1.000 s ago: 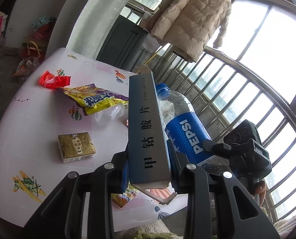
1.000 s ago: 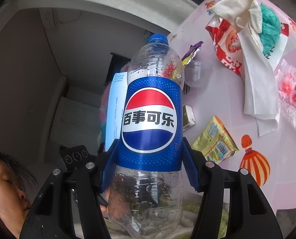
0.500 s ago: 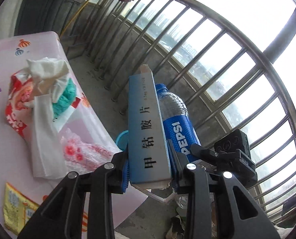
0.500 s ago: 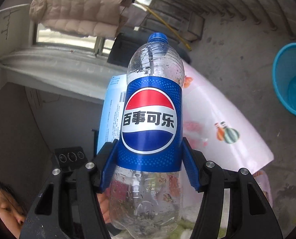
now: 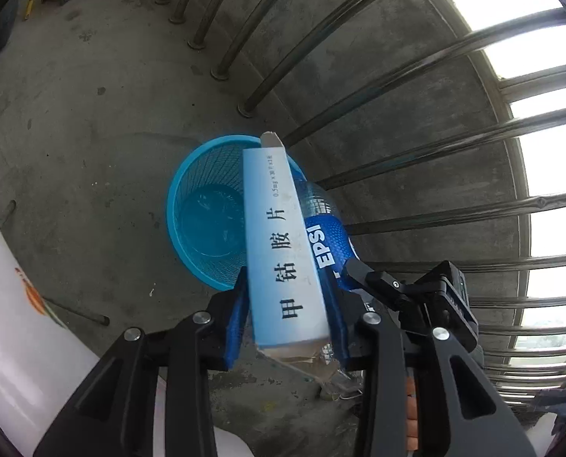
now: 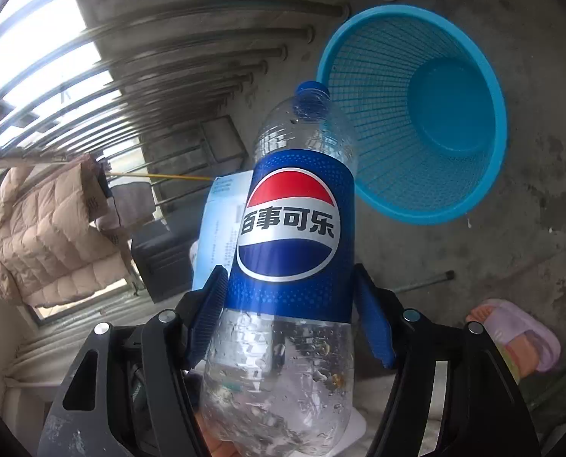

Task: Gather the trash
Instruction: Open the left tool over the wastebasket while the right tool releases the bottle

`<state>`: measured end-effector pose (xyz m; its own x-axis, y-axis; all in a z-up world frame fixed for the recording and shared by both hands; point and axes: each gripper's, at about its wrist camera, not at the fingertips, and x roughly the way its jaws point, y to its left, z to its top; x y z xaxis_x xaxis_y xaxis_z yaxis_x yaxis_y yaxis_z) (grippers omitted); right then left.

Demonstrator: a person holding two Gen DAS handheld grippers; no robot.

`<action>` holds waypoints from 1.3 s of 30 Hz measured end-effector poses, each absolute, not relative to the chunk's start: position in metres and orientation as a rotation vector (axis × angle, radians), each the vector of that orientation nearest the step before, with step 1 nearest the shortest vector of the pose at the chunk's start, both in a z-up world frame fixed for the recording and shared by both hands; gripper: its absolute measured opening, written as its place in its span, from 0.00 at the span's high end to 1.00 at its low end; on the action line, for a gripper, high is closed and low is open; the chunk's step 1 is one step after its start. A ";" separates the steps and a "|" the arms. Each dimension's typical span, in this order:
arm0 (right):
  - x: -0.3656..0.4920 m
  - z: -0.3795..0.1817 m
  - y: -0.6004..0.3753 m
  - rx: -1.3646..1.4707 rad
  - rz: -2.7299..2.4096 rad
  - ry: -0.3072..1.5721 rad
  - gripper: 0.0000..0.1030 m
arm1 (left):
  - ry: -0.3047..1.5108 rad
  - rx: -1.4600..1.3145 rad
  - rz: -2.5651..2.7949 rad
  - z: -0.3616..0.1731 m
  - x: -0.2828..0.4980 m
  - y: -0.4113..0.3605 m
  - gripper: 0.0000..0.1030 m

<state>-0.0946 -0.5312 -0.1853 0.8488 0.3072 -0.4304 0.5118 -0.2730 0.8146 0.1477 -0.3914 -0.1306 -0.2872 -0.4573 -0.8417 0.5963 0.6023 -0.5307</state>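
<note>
The drop is under way: the left gripper [image 5: 286, 316] is opening around the pale box [image 5: 283, 251], the right gripper [image 6: 288, 318] around the Pepsi bottle [image 6: 290, 236], pads off both, blue basket [image 6: 485, 175] at one o'clock, so both must clear its rim.

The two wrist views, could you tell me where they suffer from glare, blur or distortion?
Left wrist view: sky behind the railing bars is blown out white and the bars bow with the fisheye; the blue box stays sharp. Right wrist view: glare at top left, the bottle is crisp, the basket looks stretched.
</note>
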 end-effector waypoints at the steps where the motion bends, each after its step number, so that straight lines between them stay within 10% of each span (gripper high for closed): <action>1: -0.094 -0.196 -0.538 1.888 -0.275 0.624 0.32 | 1.552 0.122 -1.004 -0.135 0.153 -0.398 0.50; 19: -0.065 -0.193 -0.572 1.599 -0.553 0.740 0.14 | 1.255 0.024 -1.049 -0.041 0.162 -0.330 0.38; 39: -0.067 -0.074 -0.473 1.134 -0.435 0.652 0.20 | 0.902 -0.099 -0.849 0.058 0.117 -0.078 0.32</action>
<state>-0.0673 -0.4734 -0.0741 0.7382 0.0052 -0.6745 0.6247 0.3719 0.6866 0.1170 -0.0778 0.0580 0.3261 -0.6860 -0.6504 0.6076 0.6792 -0.4118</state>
